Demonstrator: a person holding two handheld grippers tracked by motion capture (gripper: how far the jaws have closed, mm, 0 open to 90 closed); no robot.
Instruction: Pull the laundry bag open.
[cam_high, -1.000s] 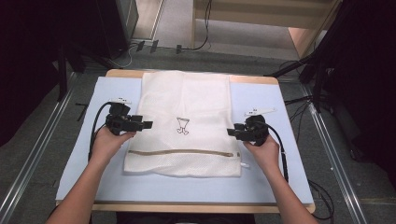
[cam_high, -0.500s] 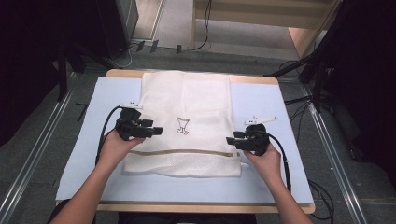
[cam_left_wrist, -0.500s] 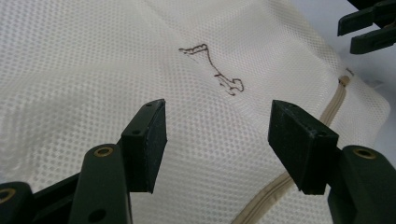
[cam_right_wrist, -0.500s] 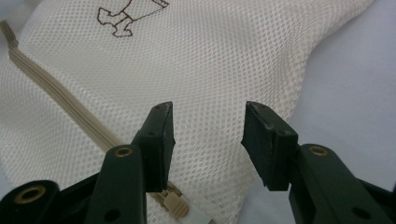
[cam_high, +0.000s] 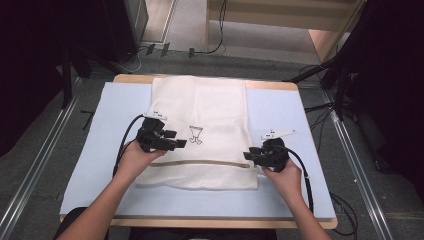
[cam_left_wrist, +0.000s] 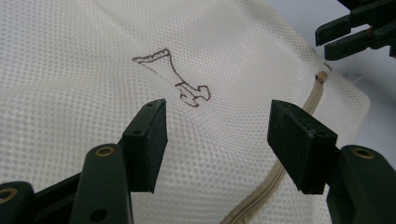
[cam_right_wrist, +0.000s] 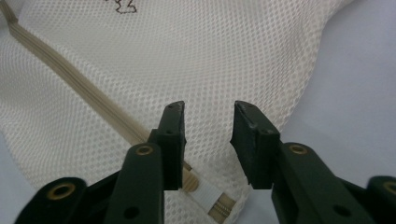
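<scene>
Since both grippers shifted: mesh bag (cam_high: 200, 130) flat.

We see a wooden table (cam_high: 131, 78) covered by a pale blue mat (cam_high: 95, 140) that leaves the wood bare along the 12 and 6 o'clock edges. Directly on the mat lies a cream mesh bag (cam_high: 215, 110), running from 12 o'clock toward 6, zipper (cam_high: 210, 163) across its near end.

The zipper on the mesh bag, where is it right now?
In the high view the zipper runs across the near part of the mesh bag, from beside the left gripper to the right gripper.
</scene>
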